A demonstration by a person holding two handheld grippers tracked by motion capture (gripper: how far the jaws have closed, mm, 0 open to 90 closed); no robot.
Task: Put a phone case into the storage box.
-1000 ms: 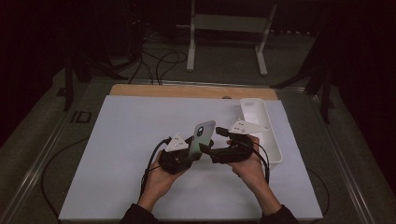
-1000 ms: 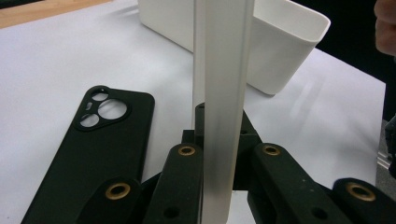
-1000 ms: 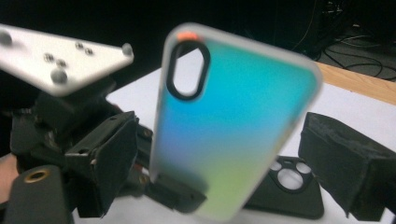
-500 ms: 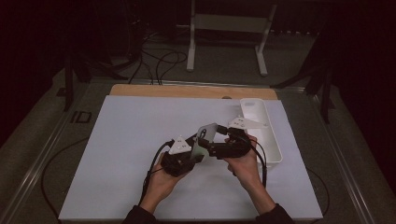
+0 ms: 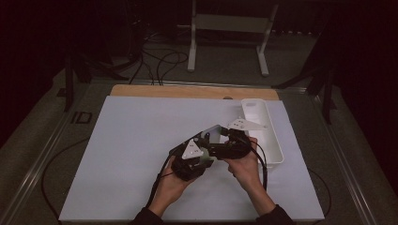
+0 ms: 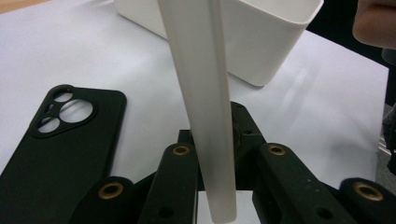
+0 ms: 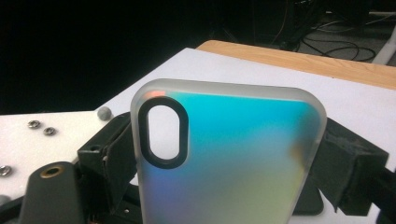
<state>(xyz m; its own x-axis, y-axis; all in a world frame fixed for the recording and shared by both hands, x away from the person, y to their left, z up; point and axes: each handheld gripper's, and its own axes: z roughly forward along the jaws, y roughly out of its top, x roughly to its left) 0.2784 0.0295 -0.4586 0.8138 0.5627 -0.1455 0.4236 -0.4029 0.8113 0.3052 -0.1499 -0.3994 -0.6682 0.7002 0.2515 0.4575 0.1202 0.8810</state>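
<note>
While you hold both grippers together near the middle of the white mat (image 5: 131,140), toward its right side, the things around them are few. A black phone case (image 6: 51,144) lies flat on the mat just beside your left gripper (image 5: 190,161), camera holes up. A long white tray (image 5: 263,129) sits along the mat's right edge, just beyond your right hand (image 5: 246,166), and in the left gripper view its wall rises close behind the case you hold. A bare wooden strip (image 5: 187,91) runs along the table's far edge.

The frosted phone case (image 7: 224,154) is between the two grippers, lifted off the mat. Your left gripper's jaws are closed narrow on its thin edge, having just eased a little. Your right gripper (image 5: 225,145) has its jaws set wide across the case's width, one at each long side, having just drawn in slightly; I cannot tell if they press on it.

In the right gripper view the case's long axis runs away from that gripper, camera cutout at the far end and rainbow-tinted back showing.
</note>
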